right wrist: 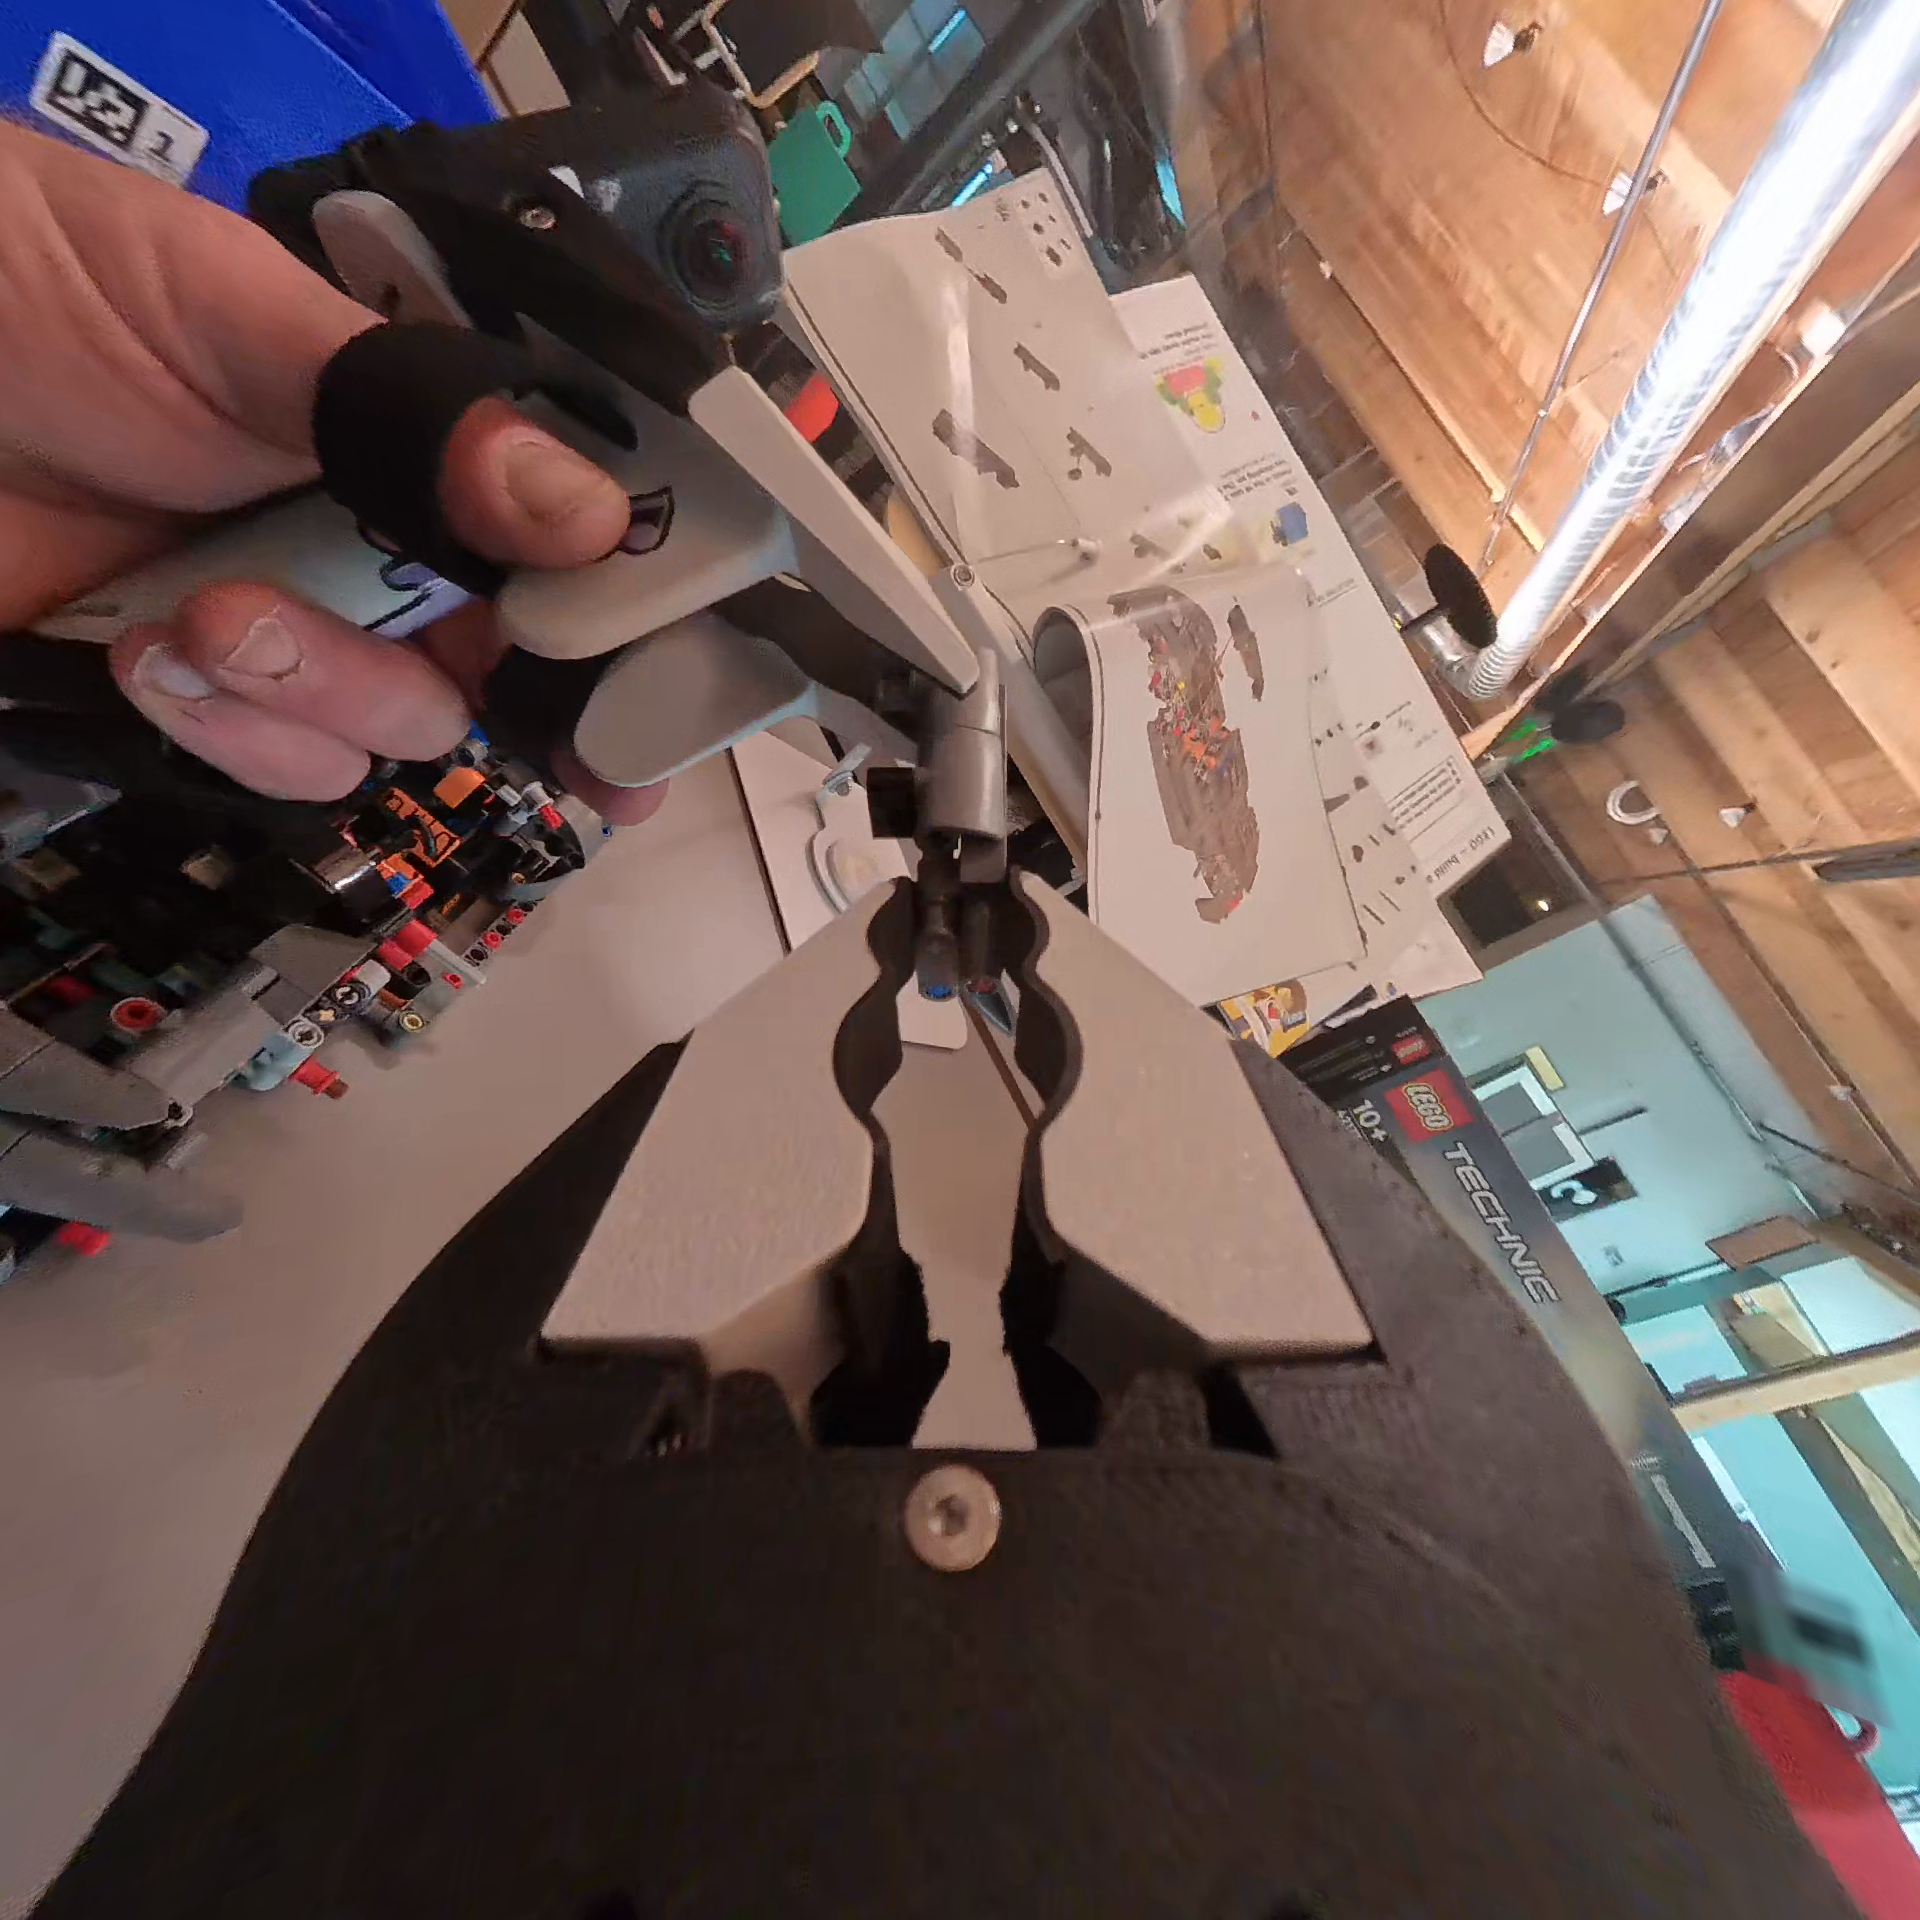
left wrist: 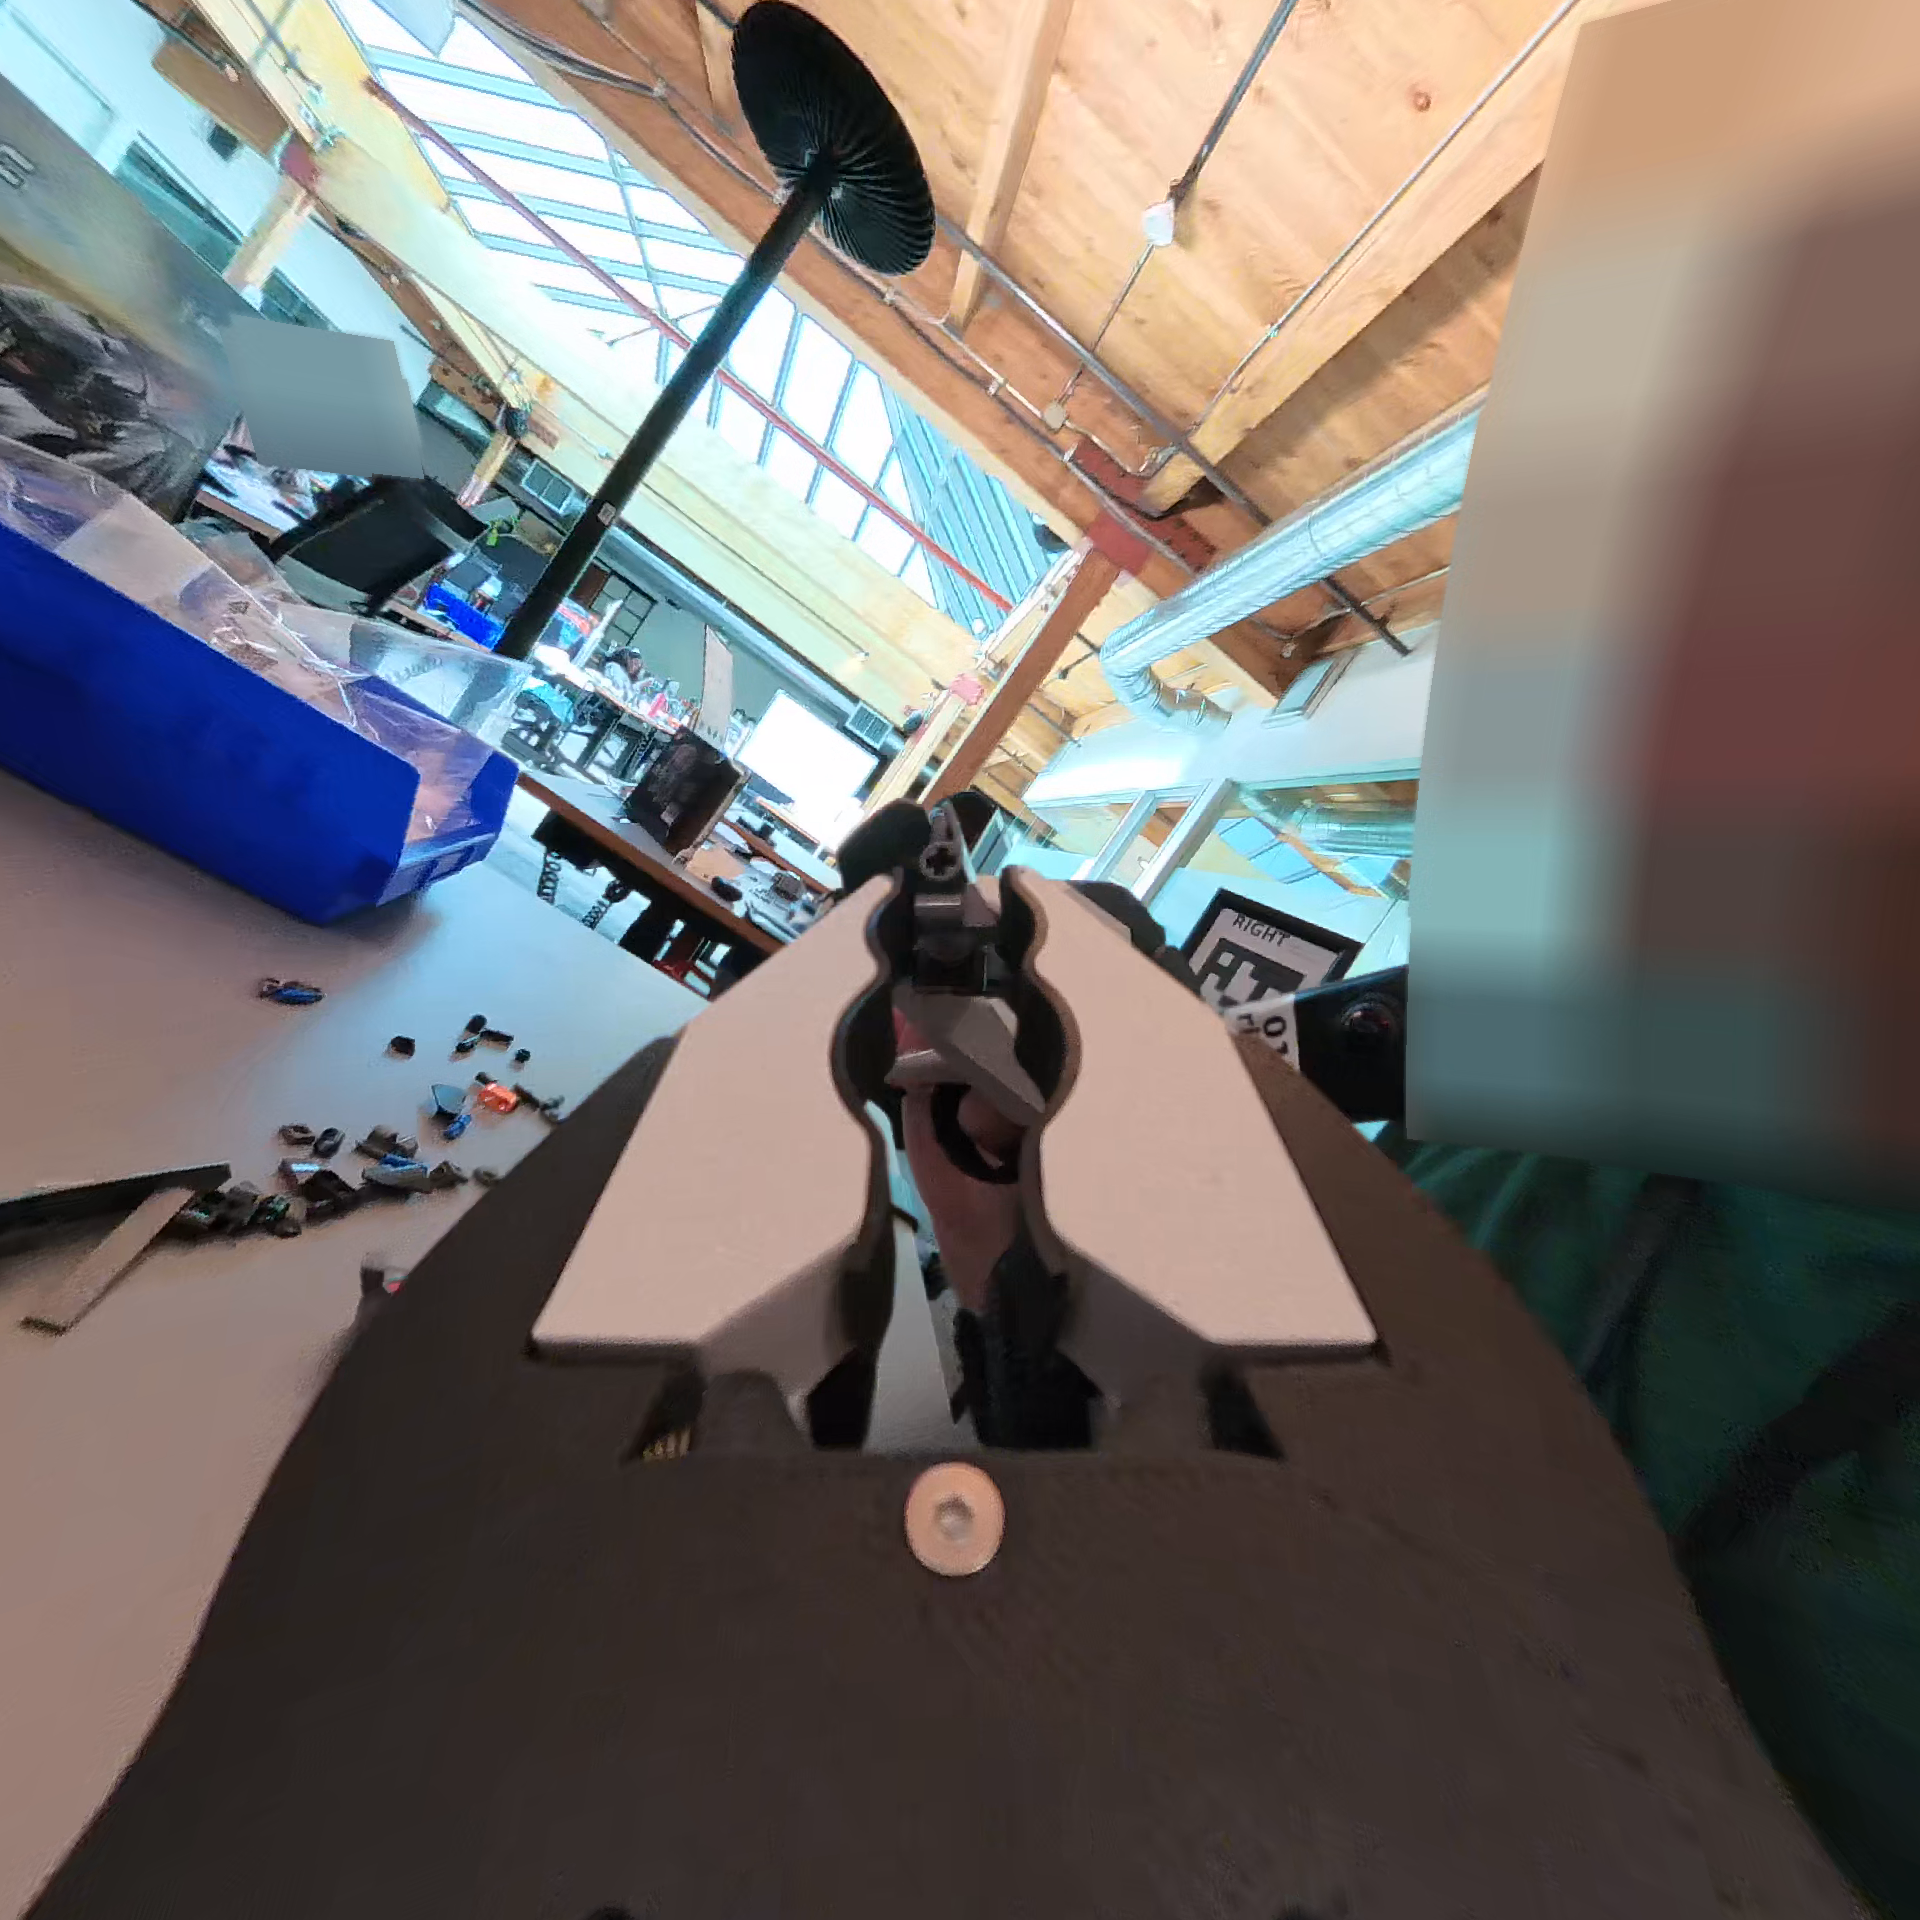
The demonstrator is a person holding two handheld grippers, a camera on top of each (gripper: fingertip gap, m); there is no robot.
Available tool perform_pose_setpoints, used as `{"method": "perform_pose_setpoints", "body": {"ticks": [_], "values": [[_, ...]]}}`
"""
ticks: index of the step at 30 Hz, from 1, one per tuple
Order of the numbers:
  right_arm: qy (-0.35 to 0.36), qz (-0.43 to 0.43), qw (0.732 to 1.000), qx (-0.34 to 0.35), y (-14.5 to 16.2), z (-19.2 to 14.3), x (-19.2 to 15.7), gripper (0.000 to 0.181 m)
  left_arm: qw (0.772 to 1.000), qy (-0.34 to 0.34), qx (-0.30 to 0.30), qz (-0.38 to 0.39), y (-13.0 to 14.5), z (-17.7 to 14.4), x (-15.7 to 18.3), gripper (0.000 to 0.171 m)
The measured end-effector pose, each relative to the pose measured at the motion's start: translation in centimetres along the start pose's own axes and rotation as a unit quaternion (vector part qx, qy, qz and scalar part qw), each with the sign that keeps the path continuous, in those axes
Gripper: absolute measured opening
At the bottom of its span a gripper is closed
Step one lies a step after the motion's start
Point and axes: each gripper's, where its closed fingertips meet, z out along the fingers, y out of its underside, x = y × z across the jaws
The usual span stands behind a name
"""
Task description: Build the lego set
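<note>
Both grippers are lifted above the table and meet on one small lego sub-assembly. My left gripper point(left wrist: 951, 883) is shut on its grey part point(left wrist: 961, 1029), which has a cross-hole end point(left wrist: 940, 862) sticking out past the tips. In the right wrist view the left gripper point(right wrist: 961, 675), held by a hand point(right wrist: 156, 416), pinches a grey connector point(right wrist: 966, 769). My right gripper point(right wrist: 956, 883) is shut on the dark lower part with a blue pin point(right wrist: 935, 982). The two parts touch end to end.
A large grey and black lego model point(right wrist: 208, 935) lies on the table at left. An open instruction booklet point(right wrist: 1195, 779) and a lego box point(right wrist: 1455, 1153) lie beyond. Several loose pieces point(left wrist: 395, 1143) and a blue bin point(left wrist: 208, 727) are on the table. The right gripper's camera point(left wrist: 1371, 1013) is close by. Left and right tips are no more than a few centimetres apart.
</note>
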Motion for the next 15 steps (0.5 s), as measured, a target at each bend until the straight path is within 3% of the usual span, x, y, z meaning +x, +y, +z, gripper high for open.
{"method": "perform_pose_setpoints", "body": {"ticks": [3,5,7,11,15], "values": [[-0.004,0.015,1.000,0.023,-0.6,-0.1,-0.1,0.014,1.000,0.018,0.017,-0.006,-0.3,-0.2,0.2,0.013],[-0.018,0.045,0.998,0.041,-1.1,-0.4,-0.1,0.030,0.999,0.027,0.038,-0.001,-0.8,-0.4,0.5,0.012],[-0.034,0.095,0.993,0.057,-1.0,-1.2,0.4,0.034,0.998,0.046,0.048,-0.001,-1.3,-0.6,1.0,0.012],[-0.047,0.126,0.989,0.062,0.0,-2.2,1.0,0.022,0.997,0.063,0.043,0.001,-1.1,-0.4,1.4,0.012],[-0.039,0.092,0.993,0.055,-0.2,-2.2,0.8,0.012,0.996,0.074,0.040,-0.003,-0.8,-0.1,1.5,0.012]]}}
